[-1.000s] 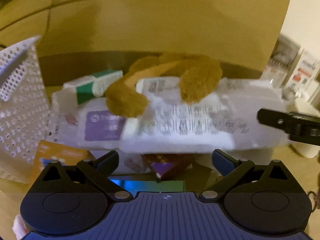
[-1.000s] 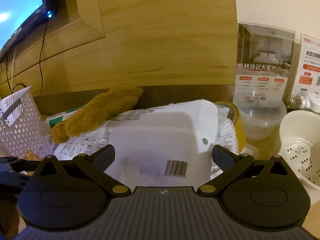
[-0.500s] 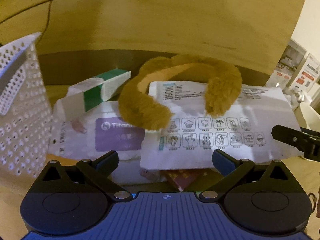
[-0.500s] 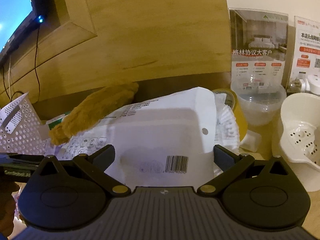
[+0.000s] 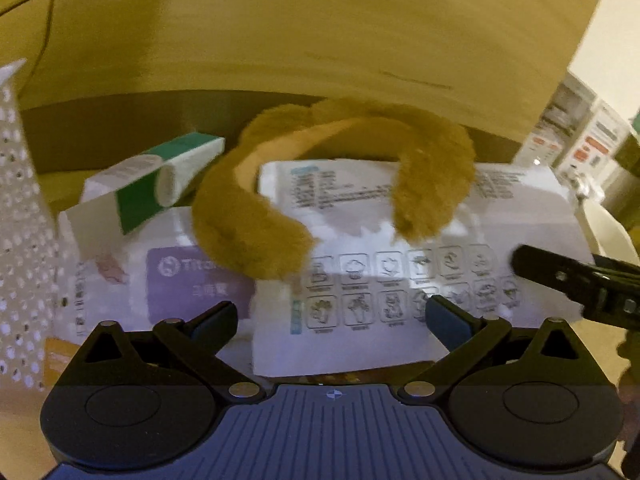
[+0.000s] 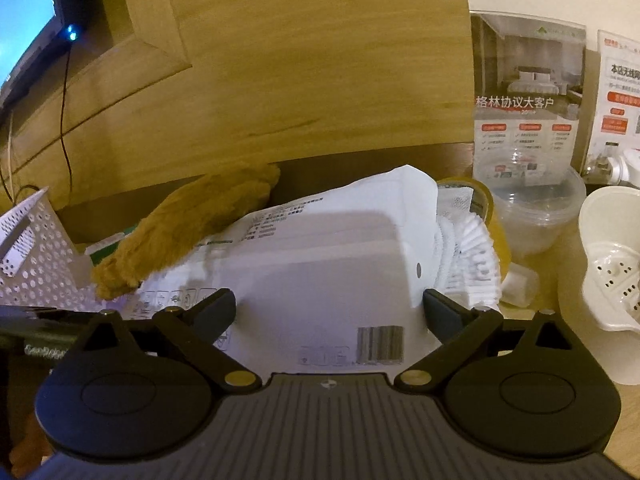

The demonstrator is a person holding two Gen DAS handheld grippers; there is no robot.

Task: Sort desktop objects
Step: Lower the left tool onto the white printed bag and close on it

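Observation:
A brown furry headband (image 5: 280, 216) lies on top of a pile of white packets (image 5: 400, 264). A green and white box (image 5: 160, 180) lies at the pile's left. My left gripper (image 5: 332, 312) is open and empty, just in front of the pile. My right gripper (image 6: 330, 308) is open and empty, close over the large white packet (image 6: 320, 272); one finger of it shows in the left wrist view (image 5: 560, 276). The headband also shows in the right wrist view (image 6: 188, 232).
A white perforated basket (image 5: 20, 240) stands at the left, also in the right wrist view (image 6: 32, 264). On the right are a white ruffled item (image 6: 468, 256), a clear plastic bowl (image 6: 536, 208), a white strainer bowl (image 6: 608, 264) and printed stand-up cards (image 6: 524, 92). A wooden wall panel (image 6: 280, 80) is behind.
Both grippers have moved closer to the pile and slightly higher; the left view has shifted right, so the basket sits farther left. Both stay open.

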